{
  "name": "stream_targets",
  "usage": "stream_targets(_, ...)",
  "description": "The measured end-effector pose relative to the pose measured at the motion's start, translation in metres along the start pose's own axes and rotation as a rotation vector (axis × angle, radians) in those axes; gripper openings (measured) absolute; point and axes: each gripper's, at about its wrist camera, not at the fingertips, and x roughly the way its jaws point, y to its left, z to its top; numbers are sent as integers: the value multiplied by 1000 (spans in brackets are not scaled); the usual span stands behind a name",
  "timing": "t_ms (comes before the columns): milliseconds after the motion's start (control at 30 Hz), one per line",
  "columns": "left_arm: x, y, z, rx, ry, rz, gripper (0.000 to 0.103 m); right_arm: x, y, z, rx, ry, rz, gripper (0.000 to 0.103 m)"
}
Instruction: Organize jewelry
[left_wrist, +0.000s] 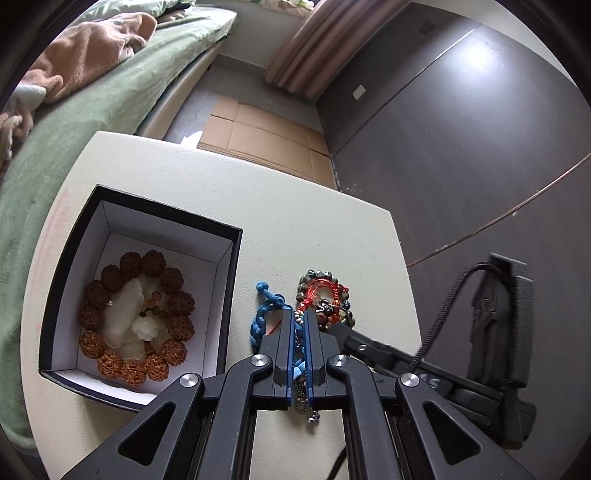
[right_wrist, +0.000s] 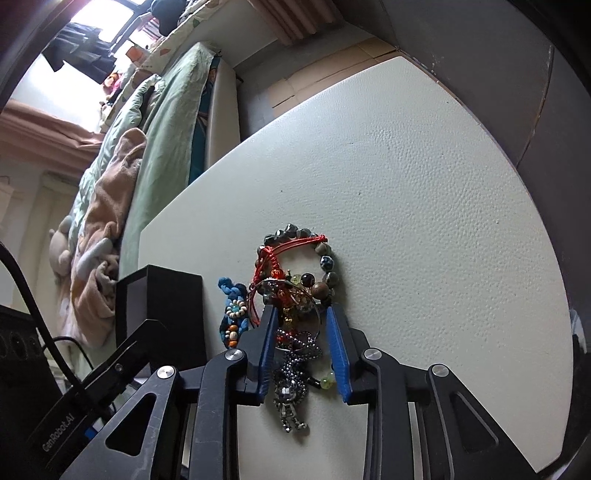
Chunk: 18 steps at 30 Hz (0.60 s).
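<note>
Pebbled matt table (right_wrist: 424, 221), woven cloth blue bracelet (left_wrist: 264, 314), rough wrinkled brown seed beads (left_wrist: 173, 280).

Left hand-held gripper (left_wrist: 301, 321) clamped tight, pitched downward; right hand-held gripper (right_wrist: 300, 317) partly spread, pitched downward

My left gripper (left_wrist: 300, 325): matte black linkage arms with triangular cutouts; silver round screws at pivots; blue pads lining inner finger faces; my right gripper (right_wrist: 301, 325): same black frame, same silver screws, same blue ribbed pads; beside right gripper in left-wrist view, black braided cable (left_wrist: 443, 310) and black foam-edged housing; white "GenRobot.AI" lettering (right_wrist: 59, 432) on left gripper's body, seen from right wrist.
</note>
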Motion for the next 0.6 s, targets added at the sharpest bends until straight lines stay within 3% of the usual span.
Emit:
stream_targets(100,-2,1,-2,-8,-3,-1,4,12,2,0,-10,29,-16,24)
stream_targets(200,-4,2,-5,-11,-10,8,4,13,5,2,-23,2,-41,14)
stream_targets(267,-4,3,-6,-12,-12,14,4,12,-1,1,12,-3,-12,10)
stream_targets(600,4,-14,-20,32,21,23,4,-24,-14,-11,38,-75,60,10)
